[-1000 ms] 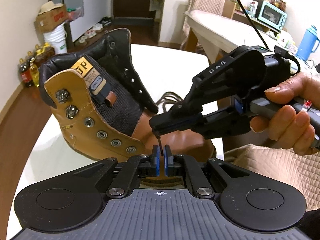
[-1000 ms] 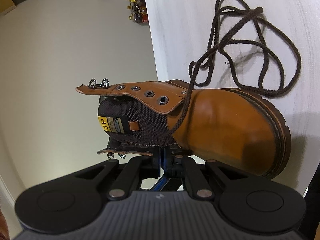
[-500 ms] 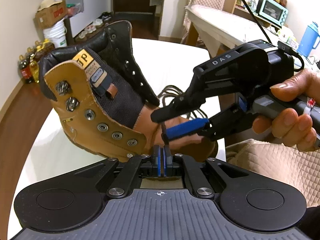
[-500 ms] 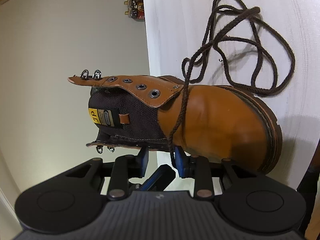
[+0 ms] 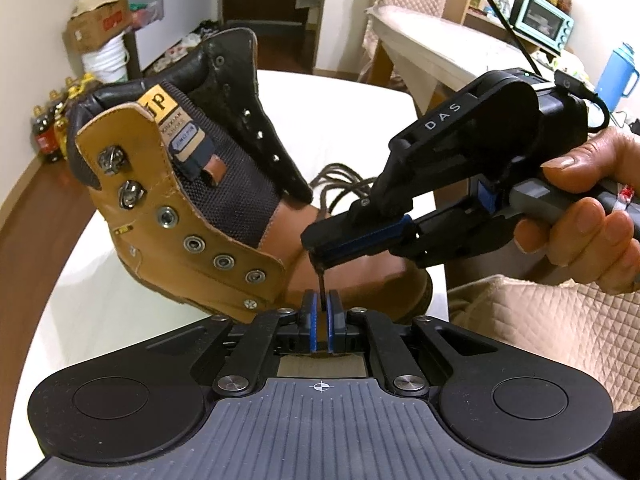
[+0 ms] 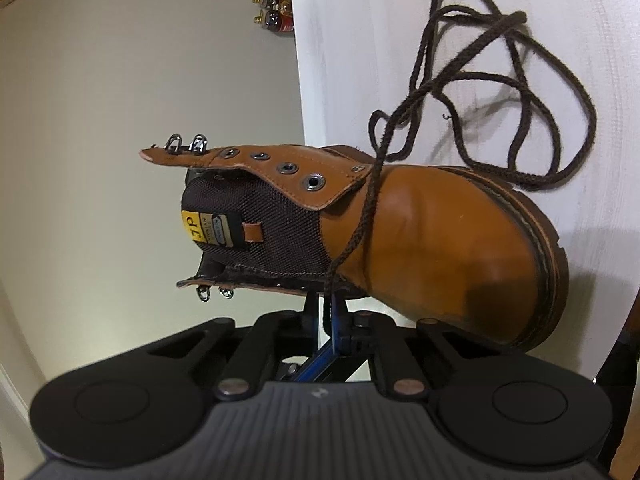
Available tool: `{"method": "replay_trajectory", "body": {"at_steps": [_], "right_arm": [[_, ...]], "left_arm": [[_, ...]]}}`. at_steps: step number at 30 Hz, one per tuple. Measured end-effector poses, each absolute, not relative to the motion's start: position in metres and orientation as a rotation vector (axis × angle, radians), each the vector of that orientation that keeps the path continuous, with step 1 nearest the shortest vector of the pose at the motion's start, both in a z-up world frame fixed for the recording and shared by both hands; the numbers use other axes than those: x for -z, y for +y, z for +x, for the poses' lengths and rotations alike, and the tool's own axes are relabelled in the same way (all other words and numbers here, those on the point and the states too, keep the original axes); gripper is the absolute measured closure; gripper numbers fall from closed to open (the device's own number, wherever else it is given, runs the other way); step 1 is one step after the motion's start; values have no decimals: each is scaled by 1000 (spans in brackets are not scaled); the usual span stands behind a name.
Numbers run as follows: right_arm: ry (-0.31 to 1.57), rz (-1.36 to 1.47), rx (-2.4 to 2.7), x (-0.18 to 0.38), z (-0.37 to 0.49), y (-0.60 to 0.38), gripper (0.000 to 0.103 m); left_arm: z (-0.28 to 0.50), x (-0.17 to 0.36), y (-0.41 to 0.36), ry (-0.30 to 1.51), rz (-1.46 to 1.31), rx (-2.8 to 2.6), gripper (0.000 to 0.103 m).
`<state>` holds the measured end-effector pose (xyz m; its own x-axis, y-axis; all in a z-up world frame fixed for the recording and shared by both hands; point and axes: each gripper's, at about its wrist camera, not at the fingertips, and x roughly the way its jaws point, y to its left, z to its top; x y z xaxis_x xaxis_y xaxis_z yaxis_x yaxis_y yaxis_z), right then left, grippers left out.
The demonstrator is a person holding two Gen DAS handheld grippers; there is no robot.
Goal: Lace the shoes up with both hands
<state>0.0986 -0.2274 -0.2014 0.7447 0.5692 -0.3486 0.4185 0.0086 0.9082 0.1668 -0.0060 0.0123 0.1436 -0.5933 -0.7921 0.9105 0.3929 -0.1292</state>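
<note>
A tan leather boot [image 5: 192,216] lies on its side on a white table [image 5: 344,120], its eyelet flaps spread and its dark mesh tongue [image 5: 236,204] exposed. The left gripper [image 5: 321,316], at the bottom of its own wrist view, has its blue pads almost together, pinching the stiff tip of the brown lace [image 6: 472,92]. Directly above, the right gripper [image 5: 320,246], held in a person's hand [image 5: 588,216], has just been closing and now pinches the same lace end a little higher up, its jaws nearly shut around the cord.

From the right wrist view the lace runs up from between the right gripper's fingers, across the boot's vamp (just ahead of the lowest eyelet) and out into loose loops on the tabletop beyond the toe. Where the lace enters the boot is hard to make out; it appears to pass under the edge of the far flap. The boot's sole and heel are hidden from both cameras, and the left gripper shows in the right view only as a blue sliver beneath the fingers.

A toaster oven [image 5: 544,20] and blue jug [image 5: 618,72] stand in the background.
</note>
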Motion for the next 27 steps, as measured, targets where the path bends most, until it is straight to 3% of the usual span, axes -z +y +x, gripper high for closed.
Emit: {"method": "replay_trajectory", "body": {"at_steps": [8,10,12,15,18,27], "right_arm": [[824,1610,-128,204,96,-227,89],[830,1609,-126,205,96,-227,80],[834,1603,-131,205,96,-227,80],[839,1587,-146,204,98,-225,81],[864,1522,-154,198,101,-222,98],[764,1457,-114,180,109,-229,100]], "left_arm": [[167,-13,-6,900,438,1129,101],[167,-13,-6,900,446,1133,101],[166,-14,-7,898,457,1142,101],[165,-15,-8,898,460,1146,100],[164,-15,-8,898,459,1145,100],[168,-14,-3,911,425,1123,100]]}}
